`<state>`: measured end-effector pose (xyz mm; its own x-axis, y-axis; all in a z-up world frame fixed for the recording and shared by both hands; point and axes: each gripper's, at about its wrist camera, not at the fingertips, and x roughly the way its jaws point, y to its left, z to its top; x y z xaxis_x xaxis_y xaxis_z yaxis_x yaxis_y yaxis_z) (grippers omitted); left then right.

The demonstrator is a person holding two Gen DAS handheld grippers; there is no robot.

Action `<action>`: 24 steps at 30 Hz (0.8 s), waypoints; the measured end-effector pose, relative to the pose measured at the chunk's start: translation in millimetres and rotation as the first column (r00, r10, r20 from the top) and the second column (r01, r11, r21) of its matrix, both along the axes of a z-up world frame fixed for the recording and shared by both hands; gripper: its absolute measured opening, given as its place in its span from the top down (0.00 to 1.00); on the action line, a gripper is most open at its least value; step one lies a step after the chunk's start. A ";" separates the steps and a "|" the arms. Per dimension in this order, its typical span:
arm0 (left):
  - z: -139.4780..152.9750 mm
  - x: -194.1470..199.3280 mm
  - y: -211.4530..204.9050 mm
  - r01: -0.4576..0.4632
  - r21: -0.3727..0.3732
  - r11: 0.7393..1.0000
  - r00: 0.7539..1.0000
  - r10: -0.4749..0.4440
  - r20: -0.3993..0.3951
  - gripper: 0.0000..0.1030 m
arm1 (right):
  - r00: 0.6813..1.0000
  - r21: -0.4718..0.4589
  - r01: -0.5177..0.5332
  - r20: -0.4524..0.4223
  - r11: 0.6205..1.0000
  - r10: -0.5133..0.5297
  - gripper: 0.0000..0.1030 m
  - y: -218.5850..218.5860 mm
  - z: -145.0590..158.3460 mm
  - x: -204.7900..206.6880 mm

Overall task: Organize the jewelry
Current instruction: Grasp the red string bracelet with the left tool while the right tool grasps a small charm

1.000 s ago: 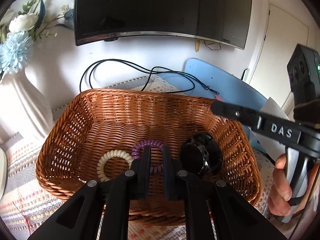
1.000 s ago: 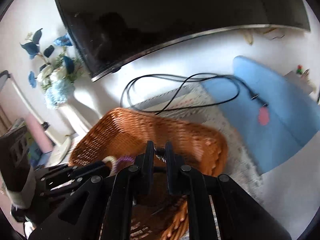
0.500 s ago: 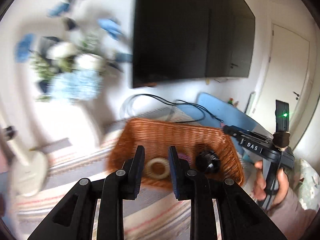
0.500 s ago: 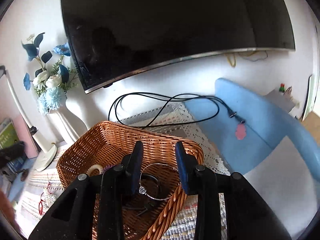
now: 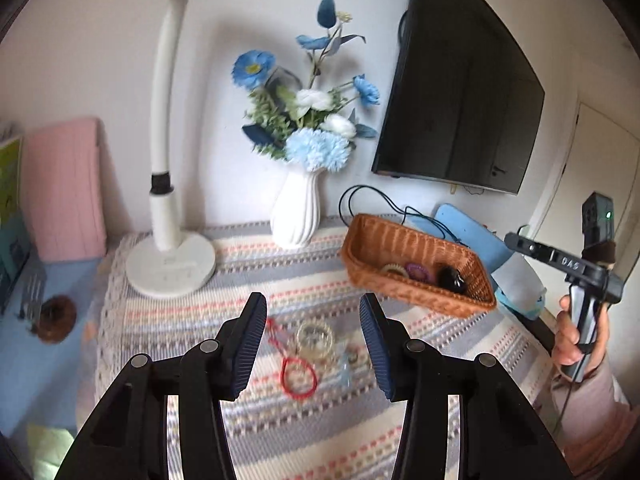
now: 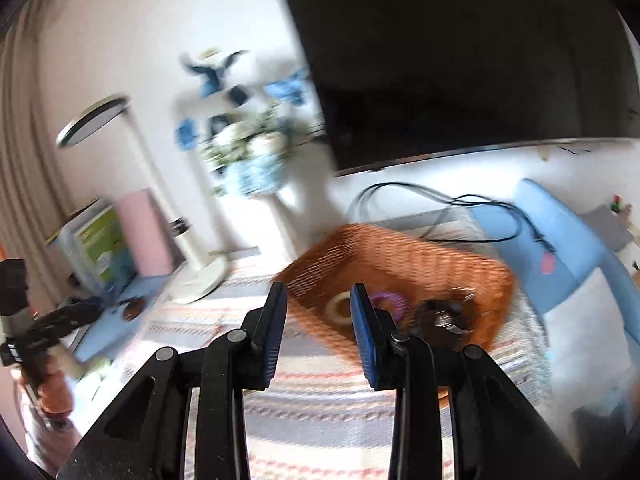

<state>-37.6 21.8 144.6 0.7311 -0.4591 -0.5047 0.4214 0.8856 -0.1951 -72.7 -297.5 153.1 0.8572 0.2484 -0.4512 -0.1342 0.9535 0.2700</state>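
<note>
A brown wicker basket (image 5: 392,240) stands on the striped cloth and holds a cream coil band (image 5: 394,269), a purple coil band (image 5: 420,271) and a black watch (image 5: 452,278). My left gripper (image 5: 313,320) is open and empty above a red loop (image 5: 298,376), a clear coil band (image 5: 316,338) and a small ring (image 5: 352,357) on the cloth. My right gripper (image 6: 319,312) is open and empty in front of the basket (image 6: 440,268), blurred; it also shows in the left wrist view (image 5: 516,240).
A white desk lamp (image 5: 172,264) and a white vase of blue flowers (image 5: 298,212) stand behind the loose pieces. A black monitor (image 5: 460,112) hangs above a black cable (image 5: 372,196). A pink box (image 5: 64,188) and a blue pad (image 5: 468,232) flank the cloth.
Both grippers opened and pulled back from the basket. The left swung left over the loose pieces on the cloth. The silver bracelet left the right gripper and lies in the basket.
</note>
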 end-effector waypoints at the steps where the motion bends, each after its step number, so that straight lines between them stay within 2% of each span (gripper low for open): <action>1: -2.8 -3.4 5.4 0.001 -0.002 1.000 1.000 -0.001 -0.003 0.51 | 1.000 -0.003 -0.031 -0.005 1.000 0.031 0.65 11.1 1.0 -2.8; 5: -15.2 -7.2 11.7 0.021 -0.006 1.000 0.999 -0.021 -0.039 0.51 | 0.996 -0.076 -0.078 -0.055 0.994 0.074 0.65 53.5 -6.3 -10.8; 8: -29.4 -3.9 10.0 0.004 0.041 0.999 0.994 0.000 -0.110 0.51 | 0.987 -0.098 -0.118 -0.124 0.988 0.106 0.65 75.5 -21.9 -8.9; 11: -49.9 9.2 7.7 -0.010 0.085 0.996 0.978 0.028 -0.206 0.52 | 0.972 -0.130 -0.153 -0.200 0.980 0.126 0.65 92.9 -42.0 0.1; 16: -85.5 48.3 4.5 0.012 0.046 0.999 0.944 0.004 -0.330 0.52 | 0.937 -0.125 -0.207 -0.310 0.970 0.160 0.65 106.6 -80.6 30.6; 18: -98.6 60.8 -0.9 0.008 0.056 0.998 0.937 0.012 -0.348 0.52 | 0.927 -0.126 -0.233 -0.327 0.964 0.182 0.65 110.5 -94.5 38.1; 24: -127.0 68.5 -17.1 0.003 0.118 0.993 0.954 0.033 -0.300 0.52 | 0.905 -0.181 -0.308 -0.358 0.934 0.230 0.65 128.5 -127.7 51.0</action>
